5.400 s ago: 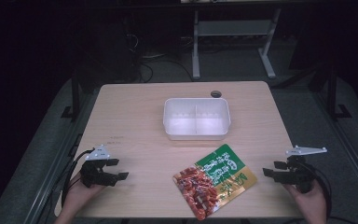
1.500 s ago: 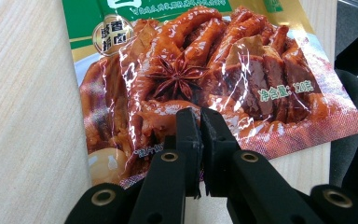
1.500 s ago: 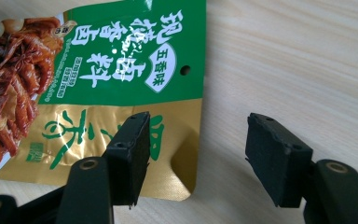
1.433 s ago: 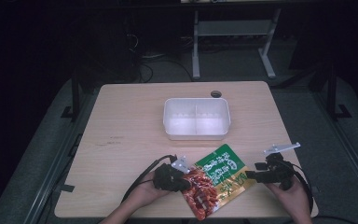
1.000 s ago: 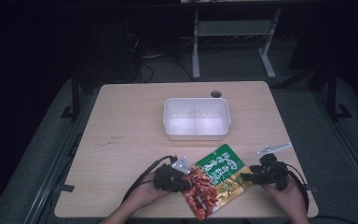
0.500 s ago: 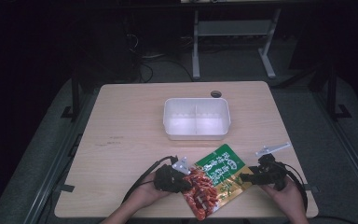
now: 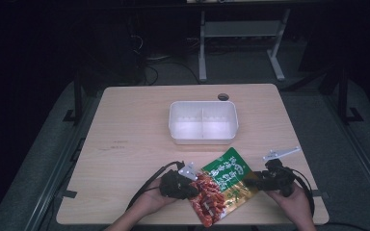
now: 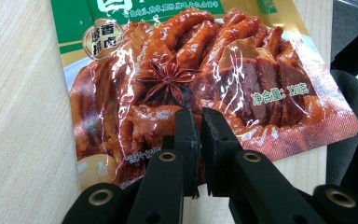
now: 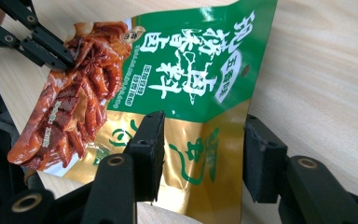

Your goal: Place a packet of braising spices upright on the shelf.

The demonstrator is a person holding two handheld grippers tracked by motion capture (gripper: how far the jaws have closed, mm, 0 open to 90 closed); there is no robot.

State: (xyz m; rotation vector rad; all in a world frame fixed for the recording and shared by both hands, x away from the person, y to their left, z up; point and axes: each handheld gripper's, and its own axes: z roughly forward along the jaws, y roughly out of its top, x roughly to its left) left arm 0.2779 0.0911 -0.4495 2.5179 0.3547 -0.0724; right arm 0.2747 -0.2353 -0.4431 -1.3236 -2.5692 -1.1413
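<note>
One table (image 7: pixel 125 125) carries a white tray (image 7: pixel 203 122) and, just in front of it, a snack packet (image 7: pixel 221 185). Left gripper (image 8: pixel 195 114) is pinched tight on the packet's red end. Right gripper (image 9: pixel 200 140) straddles the gold edge, jaws part open and just closing, pads not yet pressing.

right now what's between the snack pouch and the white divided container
In the high view, just bare wooden table separates the snack pouch from the white divided container.

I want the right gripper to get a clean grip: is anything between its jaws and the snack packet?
Nothing visible: the right gripper has its closing jaws astride the snack packet edge; the left gripper pinches the opposite side.
</note>
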